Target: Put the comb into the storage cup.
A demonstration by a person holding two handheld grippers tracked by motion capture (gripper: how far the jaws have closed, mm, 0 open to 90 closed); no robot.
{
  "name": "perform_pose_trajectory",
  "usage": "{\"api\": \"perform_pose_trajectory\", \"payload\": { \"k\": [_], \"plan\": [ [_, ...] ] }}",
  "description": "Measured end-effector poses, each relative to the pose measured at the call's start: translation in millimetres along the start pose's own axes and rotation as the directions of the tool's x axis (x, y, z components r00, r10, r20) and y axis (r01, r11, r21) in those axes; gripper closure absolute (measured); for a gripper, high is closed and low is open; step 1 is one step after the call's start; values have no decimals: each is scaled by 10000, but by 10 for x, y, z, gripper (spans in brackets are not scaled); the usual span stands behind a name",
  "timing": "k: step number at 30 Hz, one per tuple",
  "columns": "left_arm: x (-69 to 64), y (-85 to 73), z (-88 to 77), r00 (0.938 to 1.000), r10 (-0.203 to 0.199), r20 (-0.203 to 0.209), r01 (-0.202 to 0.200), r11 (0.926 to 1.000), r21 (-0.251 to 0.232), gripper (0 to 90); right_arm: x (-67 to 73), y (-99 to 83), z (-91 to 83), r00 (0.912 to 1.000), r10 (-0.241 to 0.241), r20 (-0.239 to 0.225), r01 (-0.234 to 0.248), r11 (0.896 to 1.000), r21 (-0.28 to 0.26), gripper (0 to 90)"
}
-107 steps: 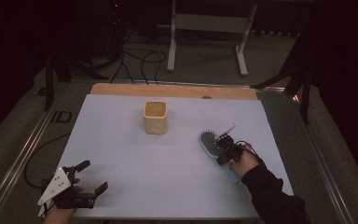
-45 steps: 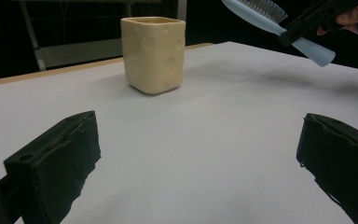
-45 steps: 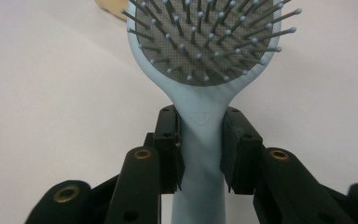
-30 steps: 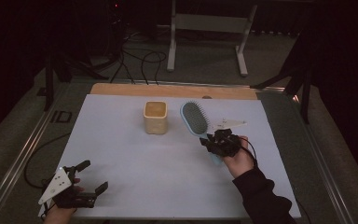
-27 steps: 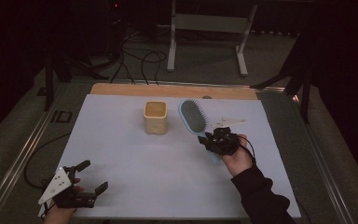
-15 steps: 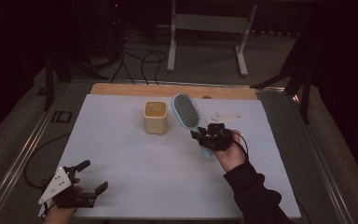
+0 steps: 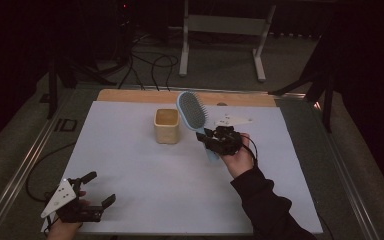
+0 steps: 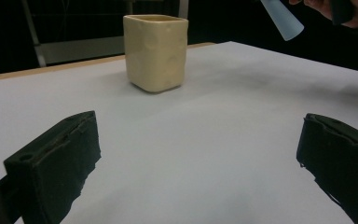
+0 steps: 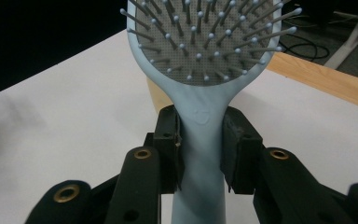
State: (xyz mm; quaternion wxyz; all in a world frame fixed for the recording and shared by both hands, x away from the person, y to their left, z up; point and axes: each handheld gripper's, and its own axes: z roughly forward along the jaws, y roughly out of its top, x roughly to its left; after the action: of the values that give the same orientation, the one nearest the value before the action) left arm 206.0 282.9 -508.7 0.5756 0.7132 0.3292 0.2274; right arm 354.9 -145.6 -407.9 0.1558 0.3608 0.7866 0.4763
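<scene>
Right gripper (image 7: 211, 138) is clamped on the neck of a pale blue hairbrush (image 7: 192, 110), both black pads pressed against the handle just below the head. In the right gripper view the hairbrush (image 9: 200, 60) stands head-up between the jaws, its grey bristle pad with ball-tipped pins facing the camera. A small embossed mark sits on the neck at the grip; it is too faint to read. No other brand, label or writing is legible on any item.

In the high view the brush is held off the table, head tilted toward the far edge, just right of the cream cup (image 7: 166, 125) and close beside it; whether they touch cannot be told. The handle end projects below the right hand (image 7: 237, 157). The left gripper view shows that handle tip (image 8: 282, 18) in the air at upper right.

The cup stands upright on the white table sheet (image 7: 130, 165), toward the far middle. It is squarish, with a dimpled wall (image 8: 156, 51), and carries no print.

Left gripper (image 7: 97, 189) rests at the near left corner of the sheet, well apart from cup and brush. Its jaws stand wide apart with nothing between them, only bare sheet.

A wooden strip (image 7: 130, 96) borders the sheet's far edge.
</scene>
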Motion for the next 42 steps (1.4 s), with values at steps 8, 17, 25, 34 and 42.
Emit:
{"api": "perform_pose_trajectory", "payload": {
  "k": [8,17,25,34,42],
  "plan": [
    [1,-3,6,10000,-11,-5,11,10000,29,0,-31,83,74,9999,118,-38,-120,9981,-604,703],
    [1,-3,2,10000,-11,7,11,10000,1,0,-33,209,189,9996,142,-237,-164,9952,-964,703],
    [5,-5,4,10000,-32,7,32,10000,-11,0,-29,273,292,9996,5,-282,-37,9937,-1118,703],
    [7,-5,-2,10000,-40,6,40,10000,-46,0,-9,401,408,9975,-194,-684,81,9869,-1611,703],
    [7,-2,-4,10000,-7,26,7,10000,-60,0,-9,527,524,9961,-184,-859,24,9831,-1829,703]
  ]
}}
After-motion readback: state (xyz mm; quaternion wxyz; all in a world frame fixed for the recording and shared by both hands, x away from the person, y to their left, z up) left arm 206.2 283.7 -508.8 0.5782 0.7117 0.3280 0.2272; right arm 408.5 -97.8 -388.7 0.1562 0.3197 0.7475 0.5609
